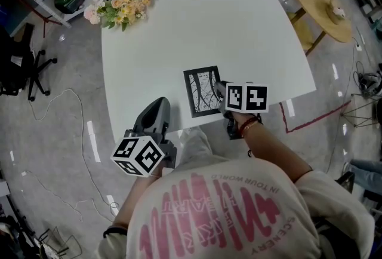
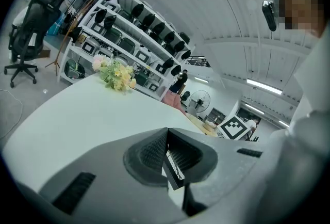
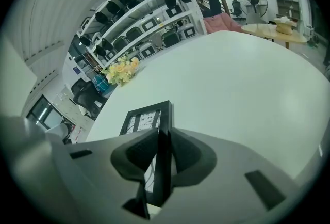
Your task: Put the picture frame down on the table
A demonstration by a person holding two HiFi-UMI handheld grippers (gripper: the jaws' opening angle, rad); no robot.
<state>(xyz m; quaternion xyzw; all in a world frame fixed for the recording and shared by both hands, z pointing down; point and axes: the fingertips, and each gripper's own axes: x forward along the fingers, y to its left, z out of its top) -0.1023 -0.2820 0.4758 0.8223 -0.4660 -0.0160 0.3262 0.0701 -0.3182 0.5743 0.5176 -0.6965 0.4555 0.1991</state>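
The black picture frame (image 1: 202, 92) holds a black-and-white print and sits flat and low over the white table (image 1: 209, 31), near its front edge. My right gripper (image 1: 221, 92) is shut on the frame's right edge. In the right gripper view the frame (image 3: 147, 117) runs edge-on between the jaws of the right gripper (image 3: 162, 140). I cannot tell whether the frame touches the table top. My left gripper (image 1: 158, 110) hovers at the front edge, left of the frame, shut on nothing. In its own view the left gripper (image 2: 166, 132) shows closed tips, and a corner of the frame (image 2: 174, 166) shows beyond them.
A bunch of pale flowers (image 1: 119, 8) lies at the table's far left corner. A round wooden side table (image 1: 322, 4) stands off to the right. A black office chair (image 1: 21, 70) and cables are on the floor at left. Shelving (image 2: 129, 27) lines the far wall.
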